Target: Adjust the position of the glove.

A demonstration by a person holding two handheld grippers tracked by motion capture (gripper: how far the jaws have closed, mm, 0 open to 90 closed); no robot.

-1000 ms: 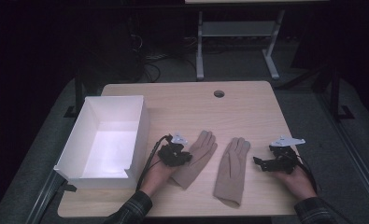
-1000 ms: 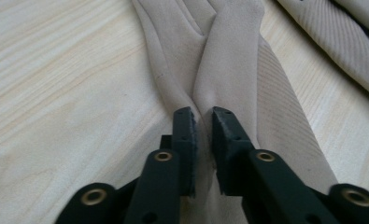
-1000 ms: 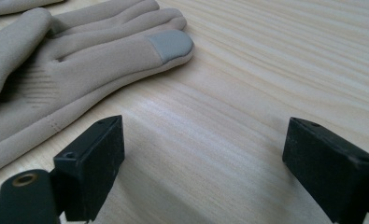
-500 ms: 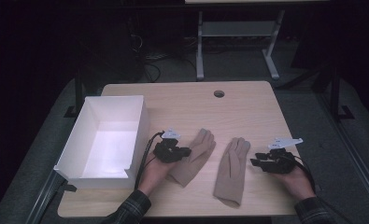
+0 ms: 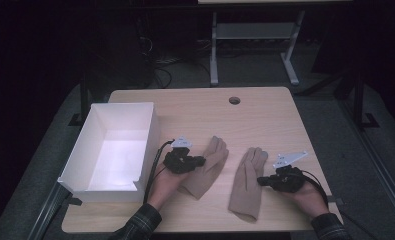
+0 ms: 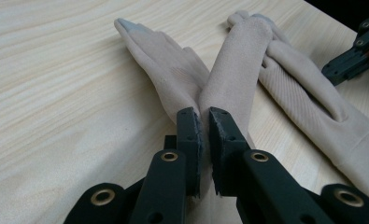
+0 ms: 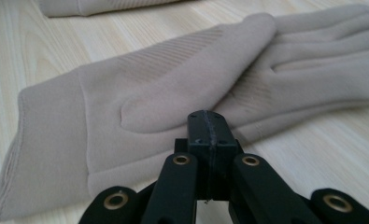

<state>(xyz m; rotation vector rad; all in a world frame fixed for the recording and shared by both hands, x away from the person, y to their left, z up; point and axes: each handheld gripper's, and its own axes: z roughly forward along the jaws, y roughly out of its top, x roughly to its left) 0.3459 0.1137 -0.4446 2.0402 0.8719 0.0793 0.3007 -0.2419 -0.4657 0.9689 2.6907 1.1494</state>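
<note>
The left gripper [image 6: 204, 122] is seen at the bottom centre of the left gripper view with its jaws drawn close together, a thin fold of the left glove [image 6: 233, 79] being pinched between the pads. In the high view this gripper [image 5: 201, 161] is found just left of the middle of the frame, held by the left hand [image 5: 166, 184], with the left glove [image 5: 207, 170] lying diagonally beside it, its fingers pointed toward the upper right.

The right gripper [image 7: 210, 125] is shown in the lower centre of the right gripper view with its jaws pressed flat against each other; they have just been closing, and nothing is seen between them. Their tips are placed just at the near edge of the right glove [image 7: 173, 88], which is spread across the middle of that view with its cuff toward the left edge; whether the tips touch the fabric cannot be told. In the high view the right gripper [image 5: 261, 181] is seen in the lower right, held by the right hand [image 5: 307, 196], its jaws directed at the right glove [image 5: 246, 184], which is laid lengthwise with the cuff toward the bottom edge.

The two gloves are kept apart on the wooden table [image 5: 265, 120]. A white box [image 5: 146, 131], open at the top, is stood at the left side of the table, just beside the left hand.
</note>
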